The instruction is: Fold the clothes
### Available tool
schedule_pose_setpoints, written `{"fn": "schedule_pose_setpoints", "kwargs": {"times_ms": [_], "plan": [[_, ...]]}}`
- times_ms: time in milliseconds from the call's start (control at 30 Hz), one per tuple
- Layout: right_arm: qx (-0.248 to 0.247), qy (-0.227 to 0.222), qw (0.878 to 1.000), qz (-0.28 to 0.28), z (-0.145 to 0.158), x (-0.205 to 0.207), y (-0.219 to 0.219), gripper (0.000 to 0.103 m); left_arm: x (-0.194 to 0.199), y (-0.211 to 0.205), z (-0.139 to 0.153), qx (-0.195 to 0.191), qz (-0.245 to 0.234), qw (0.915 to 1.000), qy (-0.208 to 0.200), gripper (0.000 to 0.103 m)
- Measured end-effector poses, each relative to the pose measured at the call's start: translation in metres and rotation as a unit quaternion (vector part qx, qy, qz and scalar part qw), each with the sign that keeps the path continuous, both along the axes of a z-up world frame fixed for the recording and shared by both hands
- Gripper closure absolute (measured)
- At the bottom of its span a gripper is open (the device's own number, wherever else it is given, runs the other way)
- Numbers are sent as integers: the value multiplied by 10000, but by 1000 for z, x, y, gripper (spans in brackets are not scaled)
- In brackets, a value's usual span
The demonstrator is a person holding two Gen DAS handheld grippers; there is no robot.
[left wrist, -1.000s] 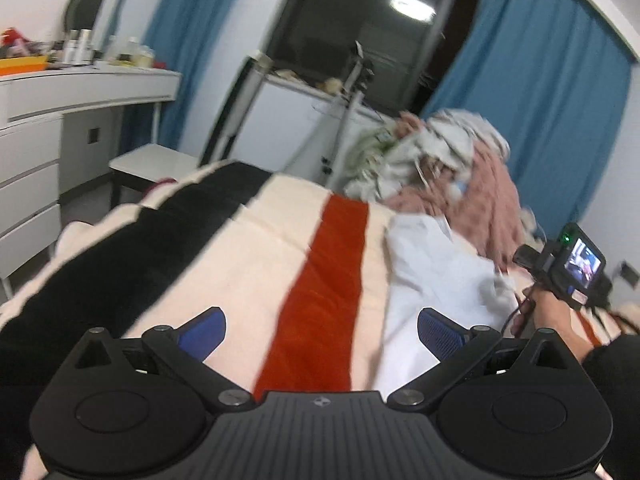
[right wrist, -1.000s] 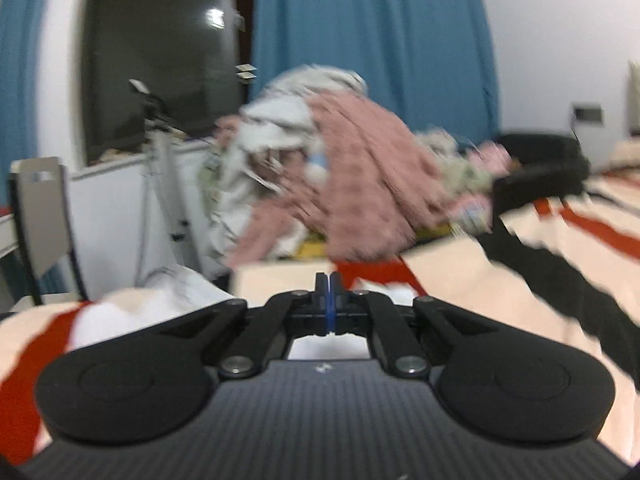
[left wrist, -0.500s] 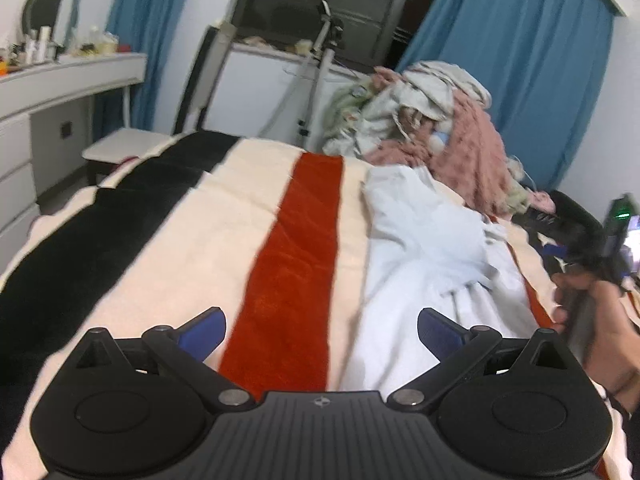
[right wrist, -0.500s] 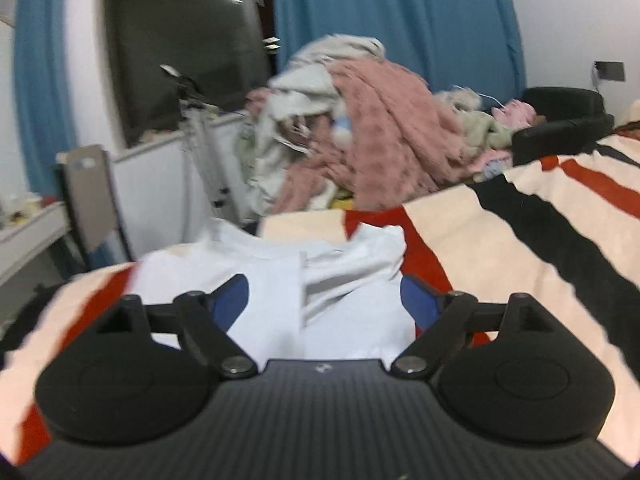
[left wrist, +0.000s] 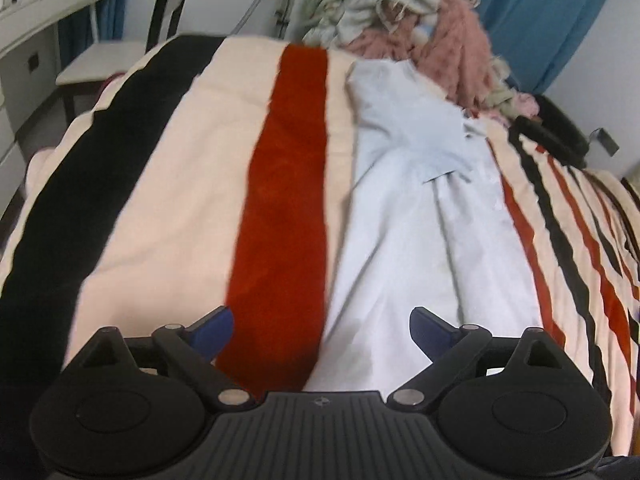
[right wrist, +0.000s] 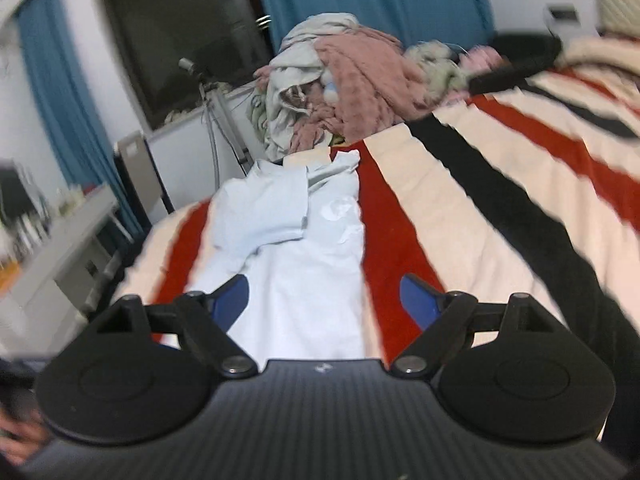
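Pale blue garment [left wrist: 420,216] lies lengthwise on the striped blanket [left wrist: 168,200] of the bed, one sleeve already turned in across the chest — folding is partway. Left claw [left wrist: 322,326] has just been narrowing slightly yet stands wide, nothing between its jaws; right claw [right wrist: 324,298] has just opened and hangs wide and empty over the hem. Next move likely calls for pinching the near edges. No legible writing or brand — unsorted clothes pile [right wrist: 340,80] waits beyond.
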State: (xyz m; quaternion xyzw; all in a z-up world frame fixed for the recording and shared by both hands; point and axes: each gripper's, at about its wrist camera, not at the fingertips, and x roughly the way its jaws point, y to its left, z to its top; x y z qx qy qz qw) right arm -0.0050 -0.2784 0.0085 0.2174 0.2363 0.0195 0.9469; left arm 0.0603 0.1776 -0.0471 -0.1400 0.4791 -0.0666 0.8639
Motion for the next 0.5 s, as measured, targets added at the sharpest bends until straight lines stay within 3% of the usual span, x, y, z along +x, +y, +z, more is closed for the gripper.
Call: {"fn": "schedule_pose_setpoints", "kwargs": {"times_ms": [167,300,500], "plan": [[436,-510,9976,161,41,-31,7,19,-4,18,-7,-534,131,9965,622,20],[640,-739,9945,373,46,-45,6,19,-5,24,-9,-946,422,9904,917,27],[903,-787,9919,414,23,-46,-3,18,4,-5,11,-161,-224,9964,808,27]]}}
